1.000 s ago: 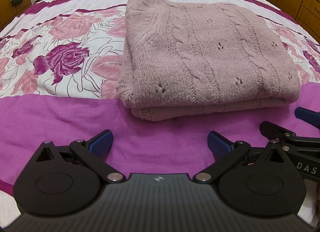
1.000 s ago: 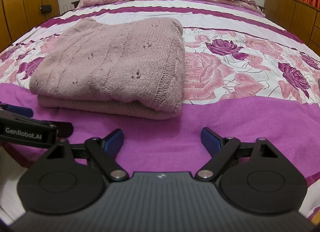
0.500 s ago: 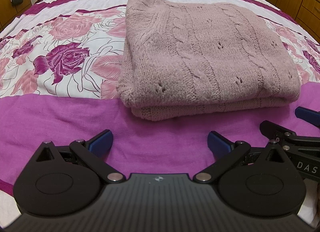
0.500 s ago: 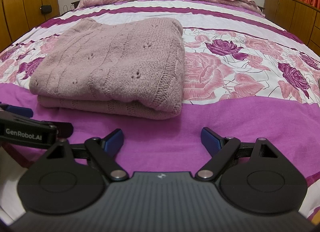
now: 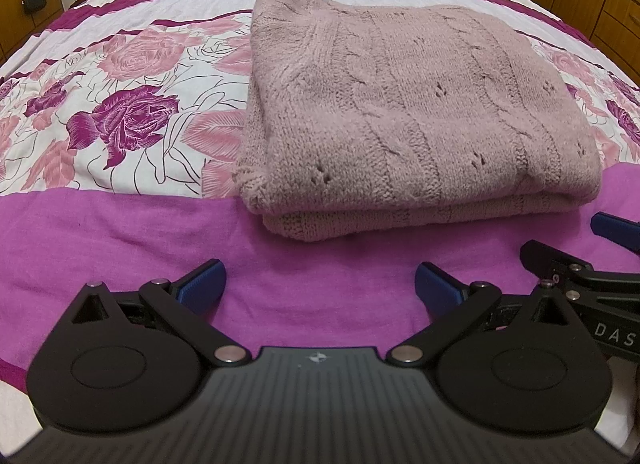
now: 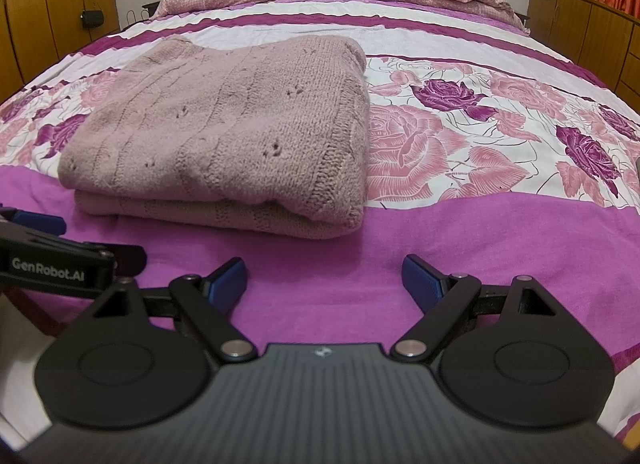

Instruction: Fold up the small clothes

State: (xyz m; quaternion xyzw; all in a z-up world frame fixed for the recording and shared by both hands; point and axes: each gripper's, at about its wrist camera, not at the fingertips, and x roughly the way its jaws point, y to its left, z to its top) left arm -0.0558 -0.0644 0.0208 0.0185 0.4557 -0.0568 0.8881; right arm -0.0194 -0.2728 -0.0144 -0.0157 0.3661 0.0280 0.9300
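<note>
Folded dusty-pink cable-knit sweater (image 5: 416,112) lies as a two-layer rectangle on the bed's floral pink-and-magenta bedspread (image 5: 120,120), its near edge over the plain magenta band, well short of the pillows at the far end. Left hand-held gripper (image 5: 320,284) is released — blue pads wide apart, nothing between them, bare bedspread below, sweater just ahead and slightly to its right. Right hand-held gripper (image 6: 323,279) is likewise released and empty, the sweater ahead to its left; each gripper shows at the edge of the other's view, so the two sit close beside each other. Judged risks: the knit is thick and springy, so a pinch on only the top layer would peel the fold open; a pad could snag an eyelet or the ribbed hem at the near right corner (image 6: 340,192); the bedspread may get pinched along with the wool and drag the stack askew; the two grippers could collide if both close in on the near edge. Against the frames from a second ago — no difference: sweater, grippers and pad spacing all match.
</note>
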